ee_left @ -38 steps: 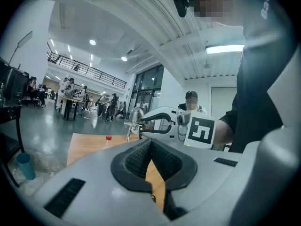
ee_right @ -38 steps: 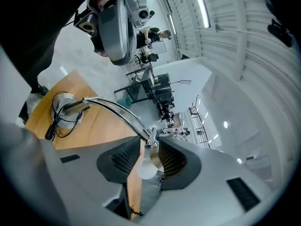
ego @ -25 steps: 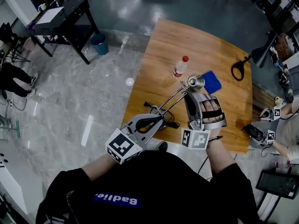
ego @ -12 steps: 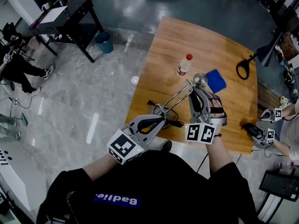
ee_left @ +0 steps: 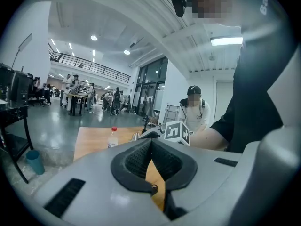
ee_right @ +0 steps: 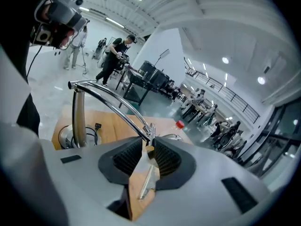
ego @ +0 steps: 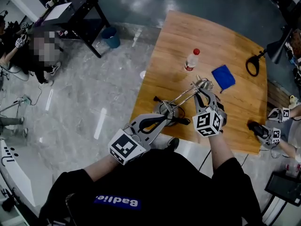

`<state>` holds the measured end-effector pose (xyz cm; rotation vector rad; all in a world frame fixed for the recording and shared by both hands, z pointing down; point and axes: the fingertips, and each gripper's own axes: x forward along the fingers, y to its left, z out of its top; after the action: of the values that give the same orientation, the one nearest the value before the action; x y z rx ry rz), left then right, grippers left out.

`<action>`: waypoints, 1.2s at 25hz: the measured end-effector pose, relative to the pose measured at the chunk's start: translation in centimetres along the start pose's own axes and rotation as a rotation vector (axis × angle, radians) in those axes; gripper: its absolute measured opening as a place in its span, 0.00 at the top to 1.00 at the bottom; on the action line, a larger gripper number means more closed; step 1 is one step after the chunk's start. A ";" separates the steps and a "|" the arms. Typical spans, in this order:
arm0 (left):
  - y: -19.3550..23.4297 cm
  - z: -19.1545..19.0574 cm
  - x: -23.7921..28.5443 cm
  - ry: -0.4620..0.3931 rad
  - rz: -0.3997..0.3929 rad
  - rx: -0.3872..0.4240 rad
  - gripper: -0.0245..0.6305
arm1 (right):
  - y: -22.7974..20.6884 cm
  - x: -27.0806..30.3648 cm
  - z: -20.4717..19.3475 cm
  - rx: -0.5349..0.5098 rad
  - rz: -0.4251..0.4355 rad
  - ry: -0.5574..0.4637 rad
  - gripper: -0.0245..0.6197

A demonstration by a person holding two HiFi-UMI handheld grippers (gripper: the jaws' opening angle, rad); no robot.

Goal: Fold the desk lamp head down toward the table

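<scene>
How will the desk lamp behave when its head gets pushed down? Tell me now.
The lamp will likely fold at its joints rather than flex: its arms look like stiff chrome rods. Its round base looks heavy, so it probably stays put, though it sits near the table edge. Polished metal may be slippery to grip.

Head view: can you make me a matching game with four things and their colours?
Things:
1 bottle cap
2 square pad
3 desk lamp
4 table

Colours:
A blue
B shiny silver
C red
D wood brown

Pairs: 1-C, 2-A, 3-B, 4-D
</scene>
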<state>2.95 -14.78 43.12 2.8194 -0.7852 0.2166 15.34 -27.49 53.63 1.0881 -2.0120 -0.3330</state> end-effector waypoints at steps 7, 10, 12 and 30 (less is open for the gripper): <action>0.4 -0.7 -0.4 0.022 0.021 -0.011 0.95 | 3.3 2.5 -2.8 0.189 0.093 0.017 0.84; 0.6 -1.1 -0.5 0.029 0.027 -0.018 0.95 | 5.1 3.3 -3.7 0.263 0.147 0.034 0.84; 0.6 -1.2 -0.5 0.032 0.028 -0.021 0.95 | 6.1 3.8 -4.1 0.294 0.175 0.041 0.85; 1.4 -0.5 -4.2 -0.024 -0.066 0.006 0.95 | 8.2 3.7 -5.0 0.450 0.151 0.095 0.79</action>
<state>-1.43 -13.78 43.02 2.8532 -0.6958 0.1752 13.23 -24.87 63.39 1.1817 -2.1205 0.2601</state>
